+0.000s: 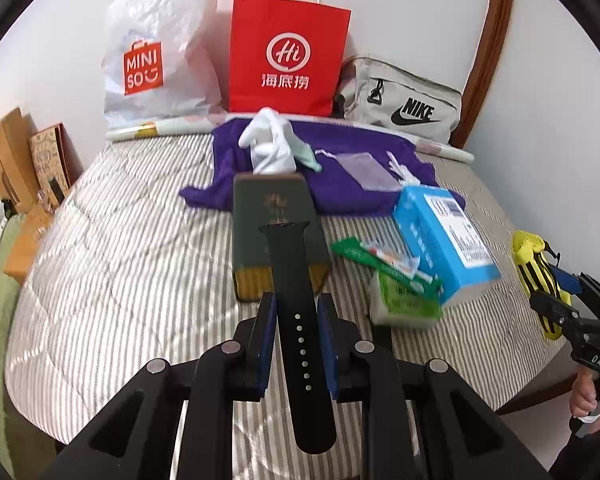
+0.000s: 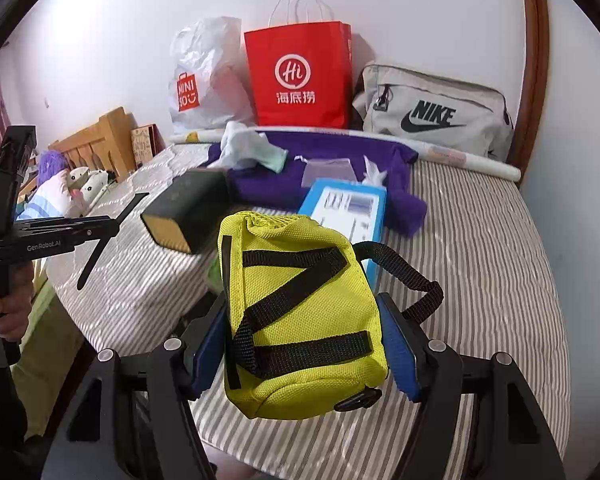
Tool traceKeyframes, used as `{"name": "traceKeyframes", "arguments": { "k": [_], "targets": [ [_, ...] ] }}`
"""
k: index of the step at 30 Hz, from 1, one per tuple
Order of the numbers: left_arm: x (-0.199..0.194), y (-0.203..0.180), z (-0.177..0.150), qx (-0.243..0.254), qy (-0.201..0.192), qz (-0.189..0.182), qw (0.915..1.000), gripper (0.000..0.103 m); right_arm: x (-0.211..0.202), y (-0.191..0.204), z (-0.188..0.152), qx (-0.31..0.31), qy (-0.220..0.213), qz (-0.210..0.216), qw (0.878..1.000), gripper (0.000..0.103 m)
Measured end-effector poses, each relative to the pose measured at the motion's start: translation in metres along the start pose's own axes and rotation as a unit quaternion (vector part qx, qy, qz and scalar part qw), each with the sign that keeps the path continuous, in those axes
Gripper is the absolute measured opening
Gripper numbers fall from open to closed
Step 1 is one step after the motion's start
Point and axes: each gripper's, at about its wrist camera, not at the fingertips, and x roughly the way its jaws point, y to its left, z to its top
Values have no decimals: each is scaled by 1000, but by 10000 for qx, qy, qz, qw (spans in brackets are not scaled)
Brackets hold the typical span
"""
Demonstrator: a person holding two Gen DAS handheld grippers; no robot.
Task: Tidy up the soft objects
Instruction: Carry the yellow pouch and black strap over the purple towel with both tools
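Note:
My left gripper is shut on a black watch strap and holds it above the striped bed. The strap also shows in the right wrist view, sticking out of the left gripper. My right gripper is shut on a yellow pouch with black straps, held above the bed's near edge. The pouch also shows in the left wrist view. A purple cloth lies at the back with a white cloth and a small clear pouch on it.
A dark green box, a blue box and green packets lie mid-bed. A white Miniso bag, a red paper bag and a grey Nike bag stand against the wall. Plush toys lie by the wooden headboard.

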Motion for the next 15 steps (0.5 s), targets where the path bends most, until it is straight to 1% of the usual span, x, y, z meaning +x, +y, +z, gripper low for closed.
{"name": "traceKeyframes", "arguments": {
  "k": [10, 15],
  "targets": [
    [7, 5, 48, 73, -124, 2, 9999, 20, 27, -8, 51, 64, 6, -64, 10000, 69],
    [20, 8, 74, 78, -108, -3, 9999, 20, 42, -13, 73, 104, -1, -83, 9999, 69]
  ]
}}
